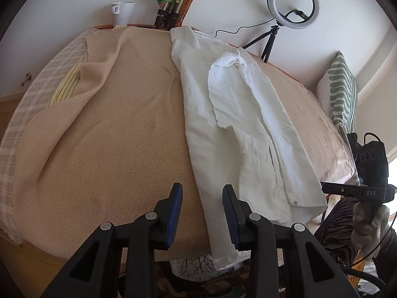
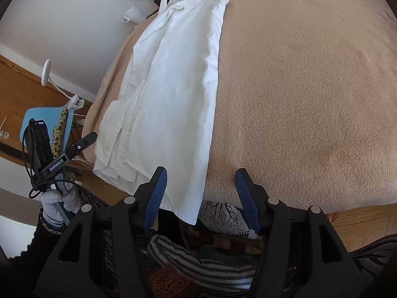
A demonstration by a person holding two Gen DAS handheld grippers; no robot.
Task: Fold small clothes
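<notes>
A white button shirt [image 1: 238,129] lies lengthwise on a beige blanket [image 1: 119,129], folded into a long narrow strip with a sleeve laid over its middle. Its near hem hangs over the table's front edge. It also shows in the right wrist view [image 2: 168,94]. My left gripper [image 1: 202,208] is open and empty, hovering over the near hem's left edge. My right gripper [image 2: 201,188] is open and empty, with its jaws either side of the shirt's hanging corner. Each gripper shows in the other's view, the right one [image 1: 357,191] and the left one [image 2: 72,151].
A white mug [image 1: 122,12], tripod legs and a ring light [image 1: 292,2] stand at the far edge. A striped cushion [image 1: 342,92] leans at the right. A blue chair [image 2: 44,121] with leopard cloth stands left of the table. More clothes [image 2: 198,260] lie below the front edge.
</notes>
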